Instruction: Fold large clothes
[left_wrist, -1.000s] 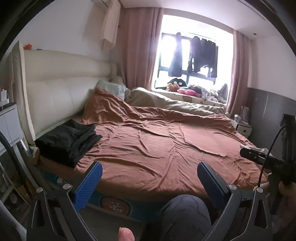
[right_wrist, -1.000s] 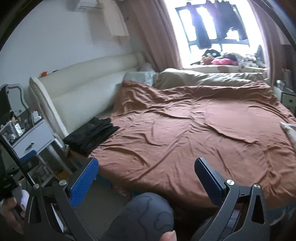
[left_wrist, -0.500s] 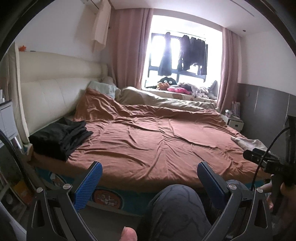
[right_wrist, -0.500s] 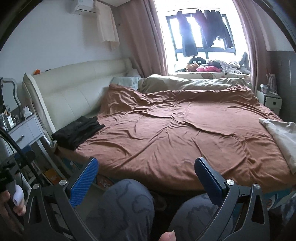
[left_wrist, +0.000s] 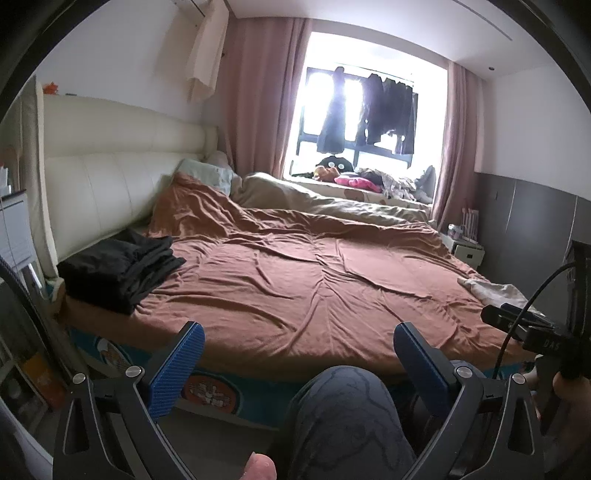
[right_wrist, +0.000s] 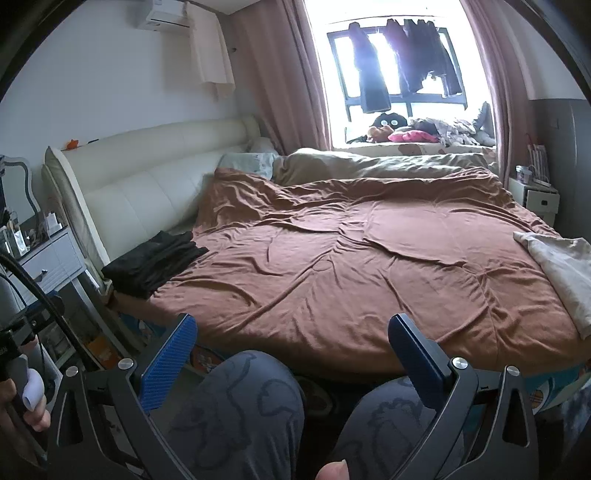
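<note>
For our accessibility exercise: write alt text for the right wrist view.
Open right gripper, holding nothing, faces a bed under a rumpled brown cover; folded black clothes lie near the headboard, a pale garment at the right edge.

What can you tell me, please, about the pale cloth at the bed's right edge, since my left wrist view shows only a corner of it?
Observer: The right wrist view shows the pale cloth as a wide piece lying fairly flat on the brown cover, reaching down to the cover's near edge.
Operator: Thank you. Is the right tool open?
Observer: Yes, the right tool is wide open and holds nothing.
Operator: Is it touching the cloth?
Observer: No. The cloth lies apart from it, off to its right.
</note>
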